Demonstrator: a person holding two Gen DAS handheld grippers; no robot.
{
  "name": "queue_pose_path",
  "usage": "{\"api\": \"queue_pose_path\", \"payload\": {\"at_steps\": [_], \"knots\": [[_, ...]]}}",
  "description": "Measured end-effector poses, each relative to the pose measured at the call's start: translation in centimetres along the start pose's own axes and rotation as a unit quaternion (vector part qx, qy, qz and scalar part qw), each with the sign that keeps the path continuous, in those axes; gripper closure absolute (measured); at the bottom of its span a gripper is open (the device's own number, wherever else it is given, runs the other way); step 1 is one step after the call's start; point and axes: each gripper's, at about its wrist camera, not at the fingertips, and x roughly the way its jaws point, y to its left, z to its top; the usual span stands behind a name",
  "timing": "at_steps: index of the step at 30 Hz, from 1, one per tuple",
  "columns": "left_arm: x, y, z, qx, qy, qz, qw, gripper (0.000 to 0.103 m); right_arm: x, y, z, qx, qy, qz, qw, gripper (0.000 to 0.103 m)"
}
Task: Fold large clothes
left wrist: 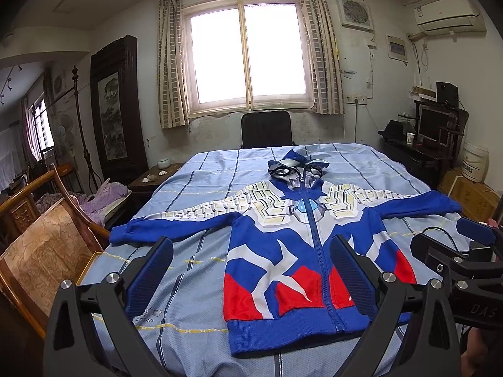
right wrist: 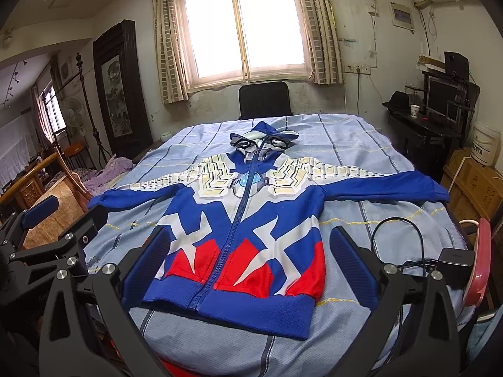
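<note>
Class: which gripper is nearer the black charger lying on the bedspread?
Right. The right gripper hangs beside the charger; the left gripper is across the jacket.

bare bedspread (right wrist: 371, 220) flanks jacket (right wrist: 239, 220), cable (right wrist: 396, 235) right

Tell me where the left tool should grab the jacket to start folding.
Grip the left sleeve cuff, coming in low from the table's left edge. The jacket lies flat, zipped, sleeves spread, so the cuff is a free end to carry across the chest.
</note>
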Motion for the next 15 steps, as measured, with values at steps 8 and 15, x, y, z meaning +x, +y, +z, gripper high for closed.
{"api": "queue_pose_path", "payload": {"at_steps": [8, 15], "knots": [[0.05, 0.15, 0.04, 0.001, 0.001, 0.001, 1.0000, 0.003, 0.00, 0.08, -0.01, -0.001, 0.000, 0.001, 1.000, 0.004], [0.02, 0.26, 0.07, 0.002, 0.001, 0.003, 1.0000, 0.003, 0.03, 0.16, 0.00, -0.002, 0.000, 0.001, 1.000, 0.004]]}}
